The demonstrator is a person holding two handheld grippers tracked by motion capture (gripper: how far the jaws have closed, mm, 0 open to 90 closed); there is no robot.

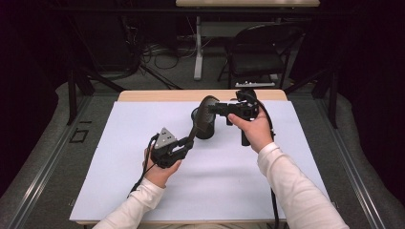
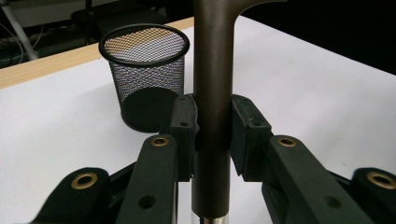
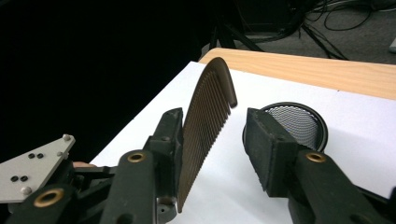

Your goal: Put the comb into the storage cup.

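A dark brown comb (image 1: 205, 110) is held up over the white mat, its toothed head uppermost. My left gripper (image 1: 189, 140) is shut on the comb's round handle (image 2: 212, 93), both pads pressing its sides. My right gripper (image 1: 210, 109) reaches in from the right with its jaws either side of the toothed head (image 3: 205, 116). The teeth lie against one pad, and a clear gap separates them from the other pad (image 3: 268, 149). A black mesh cup (image 1: 206, 131) stands upright on the mat just behind and below the comb, also seen as the mesh cup (image 2: 144, 74) and the mesh cup (image 3: 299, 122).
The white mat (image 1: 143, 191) covers most of the wooden table (image 1: 157, 95). A black chair (image 1: 258, 52) and cables lie on the floor beyond the far edge. The left gripper's grey plate (image 3: 37, 163) shows low at the left in the right gripper view.
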